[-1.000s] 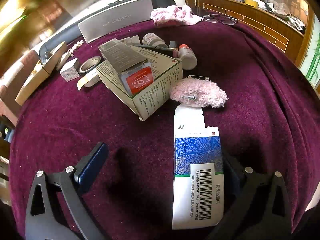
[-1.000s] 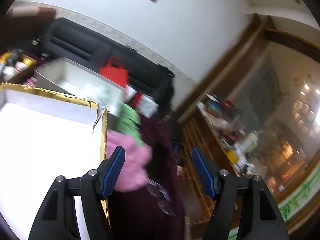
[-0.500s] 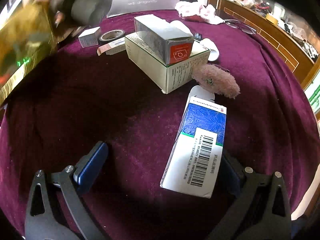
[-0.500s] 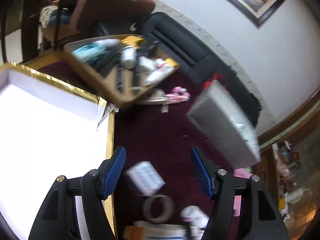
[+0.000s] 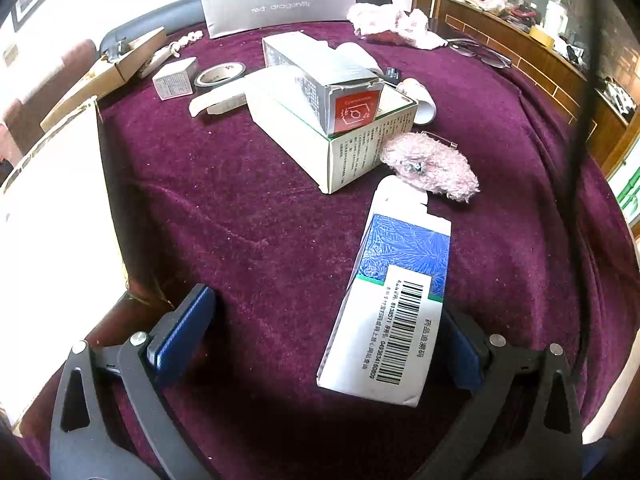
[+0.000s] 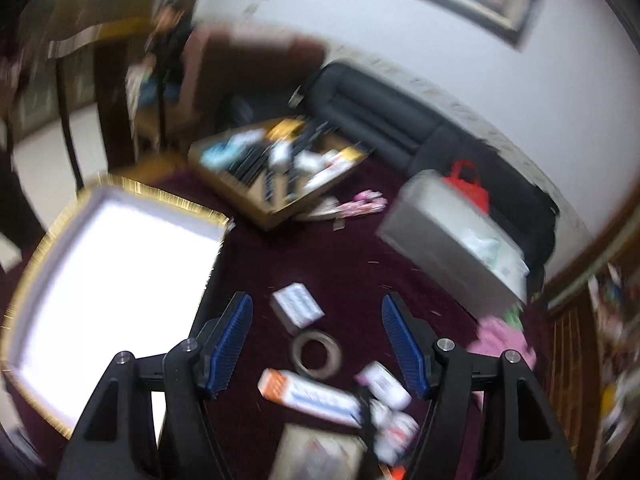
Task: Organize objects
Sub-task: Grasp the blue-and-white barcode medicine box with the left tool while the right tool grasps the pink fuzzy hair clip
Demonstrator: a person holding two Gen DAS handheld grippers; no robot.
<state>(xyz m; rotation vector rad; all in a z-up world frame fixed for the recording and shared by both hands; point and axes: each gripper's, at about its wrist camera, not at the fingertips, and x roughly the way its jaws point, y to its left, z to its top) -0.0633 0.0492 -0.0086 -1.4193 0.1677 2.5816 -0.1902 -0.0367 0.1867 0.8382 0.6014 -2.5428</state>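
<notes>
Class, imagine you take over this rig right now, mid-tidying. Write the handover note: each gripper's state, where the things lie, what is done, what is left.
Left gripper: open; the blue-and-white barcoded carton lies between its jaws, against the right pad only.
Right gripper: open, empty, over the small white box and tape roll.
Gold-rimmed white tray: nothing visible inside it.
Silver box sits on the green-edged white box; fluffy pink pad beside them.
Left: nearly everything on the purple cloth.
</notes>
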